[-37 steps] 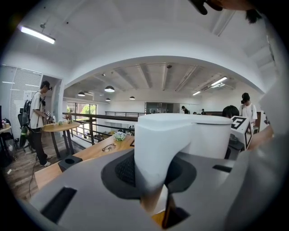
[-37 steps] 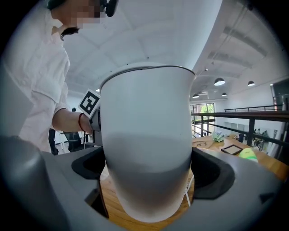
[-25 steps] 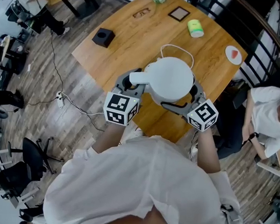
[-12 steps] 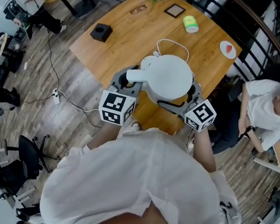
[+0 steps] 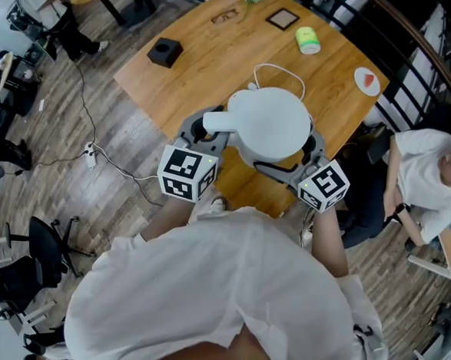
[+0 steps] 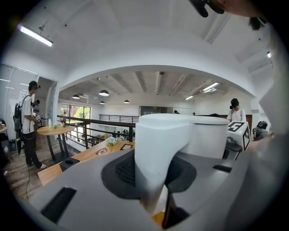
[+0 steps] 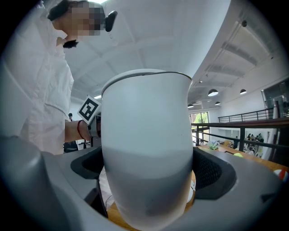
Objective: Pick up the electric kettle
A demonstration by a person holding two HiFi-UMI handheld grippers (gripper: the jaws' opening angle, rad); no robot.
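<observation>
Wooden worktop point(image 5: 210, 67) on an open mezzanine, plank floor below, railing behind. Loose items toward the far edge: black box point(image 5: 165, 53), green cup point(image 5: 306, 39), small frame point(image 5: 282, 18), white cord point(image 5: 283, 70) lying in a loop.

Electric kettle point(image 5: 272, 125): white, upright, over the near edge of the worktop, just in front of the person's chest. It hangs between the two grippers. The right gripper view shows bare wood under its base, so it looks clear of the surface.

Left gripper point(image 5: 206, 132): clenched on the handle point(image 6: 158, 153), which juts toward the picture's left; the left gripper view shows that white column filling the gap between the jaws.

Right gripper point(image 5: 308, 150): clamped across the round body on the opposite side; the body point(image 7: 146, 149) fills the span from pad to pad.

Key relation: the kettle lies directly between the hands, long axis vertical, one grip on each flank at much the same height. Neither hand is nearer. Any further rise probably needs both hands moving together, or the kettle tips.
</observation>
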